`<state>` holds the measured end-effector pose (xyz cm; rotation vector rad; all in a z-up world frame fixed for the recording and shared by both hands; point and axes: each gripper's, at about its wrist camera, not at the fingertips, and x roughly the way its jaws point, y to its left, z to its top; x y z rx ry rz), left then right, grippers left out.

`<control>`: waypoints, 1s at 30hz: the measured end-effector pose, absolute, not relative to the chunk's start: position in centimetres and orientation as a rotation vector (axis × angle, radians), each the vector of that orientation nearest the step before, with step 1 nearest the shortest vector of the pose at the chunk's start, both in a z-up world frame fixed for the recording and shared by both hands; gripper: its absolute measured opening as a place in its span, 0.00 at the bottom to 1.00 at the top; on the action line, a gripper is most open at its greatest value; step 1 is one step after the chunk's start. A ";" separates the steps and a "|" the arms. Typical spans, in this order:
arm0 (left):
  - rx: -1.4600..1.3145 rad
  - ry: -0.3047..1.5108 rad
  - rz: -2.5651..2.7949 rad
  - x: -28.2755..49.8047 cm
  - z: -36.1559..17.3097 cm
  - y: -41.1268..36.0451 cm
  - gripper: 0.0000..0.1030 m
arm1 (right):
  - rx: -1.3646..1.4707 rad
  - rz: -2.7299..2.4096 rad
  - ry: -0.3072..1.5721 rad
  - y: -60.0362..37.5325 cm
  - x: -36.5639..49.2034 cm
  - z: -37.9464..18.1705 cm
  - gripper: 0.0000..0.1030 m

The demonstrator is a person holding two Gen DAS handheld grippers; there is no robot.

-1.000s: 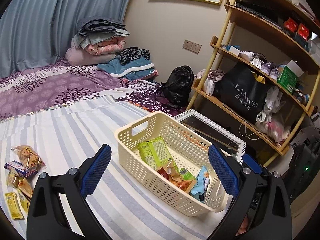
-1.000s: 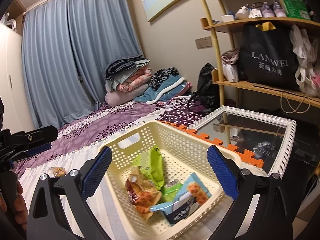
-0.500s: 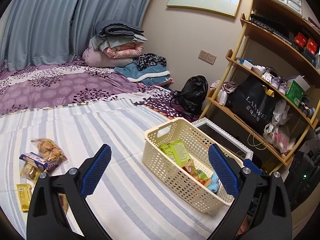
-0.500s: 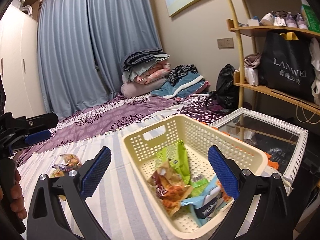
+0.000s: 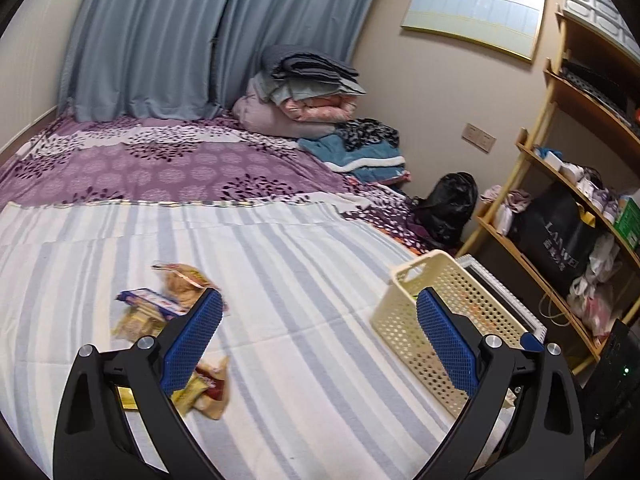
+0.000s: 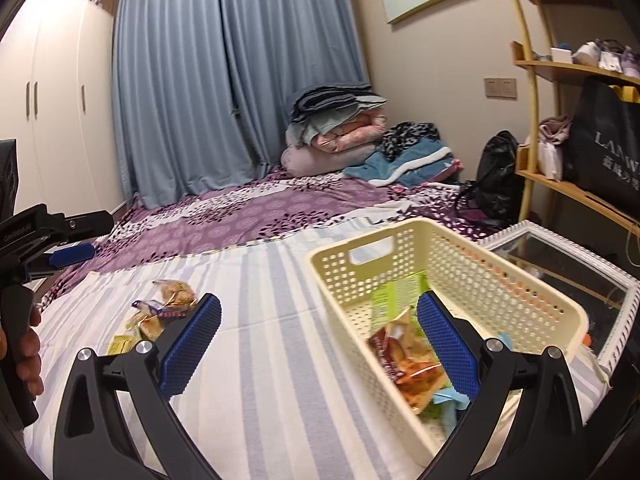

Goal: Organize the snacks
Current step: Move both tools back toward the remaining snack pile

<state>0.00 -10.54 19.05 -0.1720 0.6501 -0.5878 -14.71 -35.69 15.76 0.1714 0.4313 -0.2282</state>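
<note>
Both grippers hung over the bed [image 5: 320, 360], and both stood wide apart with nothing between the blue pads. The left gripper [image 5: 318, 332] looked out across the striped sheet; its left finger [image 5: 192, 338] hid part of the loose snacks [image 5: 168, 304], a small heap of packets lying near the bed's left side. One blue-and-white packet [image 5: 150, 298] sat on top of a bag of golden pieces [image 5: 184, 280], and more wrappers [image 5: 204, 392] showed just below the finger, too blurred to read. The basket [image 5: 400, 312], cream and perforated, stood at the bed's right edge, well apart from the heap.

The right gripper [image 6: 318, 332] was closer to that basket [image 6: 400, 248]; its right finger [image 6: 446, 344] crossed in front of the inside. In there lay a green packet [image 6: 396, 296] against the far side, an orange-red bag [image 6: 408, 356] nearer, and something light blue [image 6: 452, 398] low down. The same loose heap [image 6: 164, 308] showed to the left on the sheet. At the far left edge a hand [image 6: 24, 352] held the other gripper's black handle. A framed mirror [image 6: 560, 264] lay just beyond the basket, off the bed's right edge.
</note>
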 end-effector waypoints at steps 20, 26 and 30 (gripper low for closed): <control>-0.240 0.740 -0.347 3.1 14.0 -0.4 0.96 | 0.130 -0.016 0.554 -29.4 -10.1 13.7 0.95; -0.248 0.809 -0.263 4.4 10.2 1.4 0.96 | 0.120 0.007 0.576 -28.4 -9.4 13.2 0.95; -0.240 0.879 -0.214 5.5 6.8 2.0 0.96 | 0.112 0.022 0.591 -27.8 -9.2 12.7 0.95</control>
